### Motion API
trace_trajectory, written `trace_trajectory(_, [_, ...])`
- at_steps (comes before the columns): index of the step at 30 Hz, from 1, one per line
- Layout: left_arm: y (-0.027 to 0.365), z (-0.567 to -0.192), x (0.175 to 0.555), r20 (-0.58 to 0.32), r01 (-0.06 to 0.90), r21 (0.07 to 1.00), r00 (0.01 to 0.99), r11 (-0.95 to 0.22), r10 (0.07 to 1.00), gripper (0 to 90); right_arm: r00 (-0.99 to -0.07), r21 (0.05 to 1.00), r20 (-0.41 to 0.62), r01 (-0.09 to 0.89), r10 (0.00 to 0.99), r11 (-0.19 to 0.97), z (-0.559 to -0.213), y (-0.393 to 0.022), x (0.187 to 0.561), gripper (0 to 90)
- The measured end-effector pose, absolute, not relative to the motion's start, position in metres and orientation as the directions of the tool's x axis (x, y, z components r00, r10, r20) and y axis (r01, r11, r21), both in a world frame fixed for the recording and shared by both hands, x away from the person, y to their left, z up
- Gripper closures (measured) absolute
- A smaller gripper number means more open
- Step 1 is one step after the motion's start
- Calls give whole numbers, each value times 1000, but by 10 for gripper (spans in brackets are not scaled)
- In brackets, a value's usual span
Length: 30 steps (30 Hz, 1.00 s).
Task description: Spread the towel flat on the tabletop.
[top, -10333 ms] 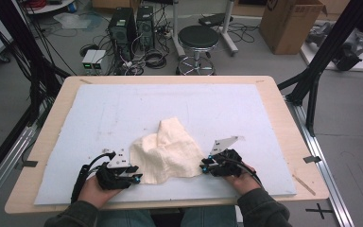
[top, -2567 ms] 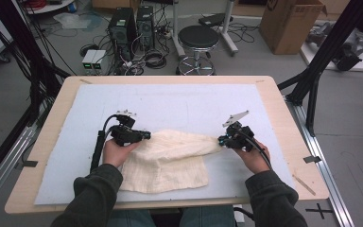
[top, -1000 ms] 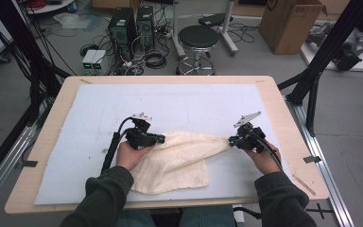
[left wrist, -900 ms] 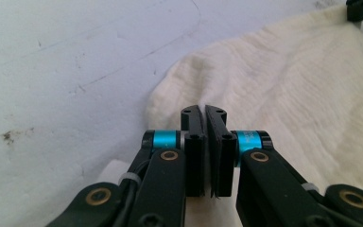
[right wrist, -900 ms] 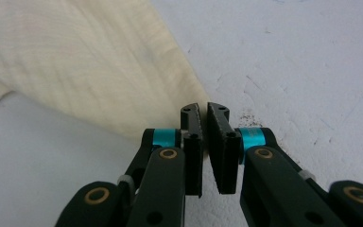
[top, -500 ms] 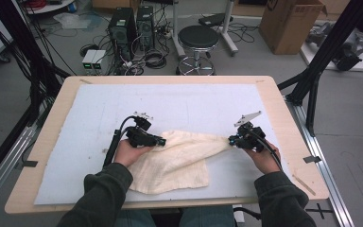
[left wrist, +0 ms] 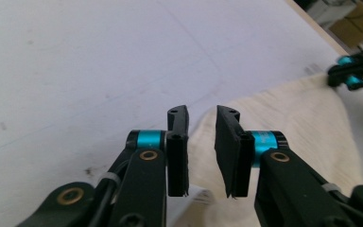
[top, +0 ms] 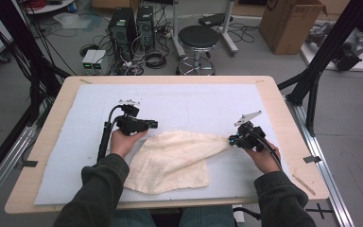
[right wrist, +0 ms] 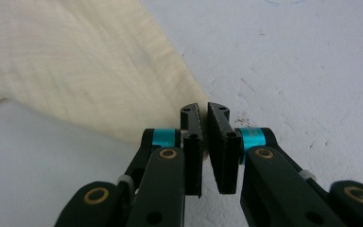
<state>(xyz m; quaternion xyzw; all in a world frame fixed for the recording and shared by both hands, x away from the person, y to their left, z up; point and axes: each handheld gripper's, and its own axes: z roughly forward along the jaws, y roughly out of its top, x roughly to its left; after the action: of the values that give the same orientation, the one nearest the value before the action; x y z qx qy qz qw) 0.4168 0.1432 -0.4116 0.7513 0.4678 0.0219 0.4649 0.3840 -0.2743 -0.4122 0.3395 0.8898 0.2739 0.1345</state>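
- Cloth, a cream-coloured woven towel (top: 175, 160), lies partly spread on the pale blue foam mat (top: 194, 101) of the wooden bench (top: 290, 137) in the high view; its far edge is pulled out straight, while the near part looks rumpled, so I judge the flattening about half done. A black stool (top: 198, 37), computer towers (top: 132, 23) and a cardboard box (top: 290, 19) stand on the grey floor beyond.
- In the left gripper view, the left hand-held gripper (left wrist: 202, 118) has just been opening; its jaws stand apart above the towel's corner, nothing between them.
- In the right gripper view, the right hand-held gripper (right wrist: 203, 112) is clamped on the towel's opposite corner, against the mat.
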Motion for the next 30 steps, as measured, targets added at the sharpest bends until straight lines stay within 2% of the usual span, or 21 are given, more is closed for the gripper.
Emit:
trace_trajectory(3, [138,-421,421,-383,708,687,541,-160,748,751,-735,577,-53,531,677,621,-413,-273,385,846])
trace_trajectory(4, [131,-428,421,-378,714,667,571,-213,729,737,-734,577,-53,531,677,620,-413,-273,385,846])
trace_trajectory(5, [131,-428,421,-378,714,667,571,-213,729,725,-733,577,-53,532,678,620,-413,-273,385,845])
trace_trajectory(6, [121,-432,418,-332,696,658,611,-288,719,708,-732,579,-49,534,680,616,-413,-273,385,845])
trace_trajectory(11, [111,-434,413,-282,670,656,645,-348,710,649,-733,591,-46,528,678,610,-412,-272,384,844])
trace_trajectory(13, [109,-434,411,-251,655,660,654,-368,714,689,-735,594,-42,526,677,608,-413,-272,384,844])
trace_trajectory(15, [105,-432,407,-160,615,667,669,-420,726,773,-732,598,-28,533,680,598,-413,-272,385,844])
trace_trajectory(16, [102,-432,406,-124,600,670,671,-437,731,773,-732,598,-28,533,680,598,-413,-272,385,844])
trace_trajectory(17, [101,-431,404,-102,585,671,681,-456,725,841,-734,603,-19,533,679,593,-415,-272,386,845])
trace_trajectory(24, [115,-416,396,-60,544,712,677,-444,734,858,-741,641,11,521,672,564,-410,-268,383,847])
trace_trajectory(28, [131,-401,387,-63,524,741,677,-419,734,858,-767,694,-7,457,641,555,-389,-257,374,848])
trace_trajectory(30, [140,-398,381,-17,501,742,679,-447,734,858,-784,709,5,440,620,551,-381,-251,373,848])
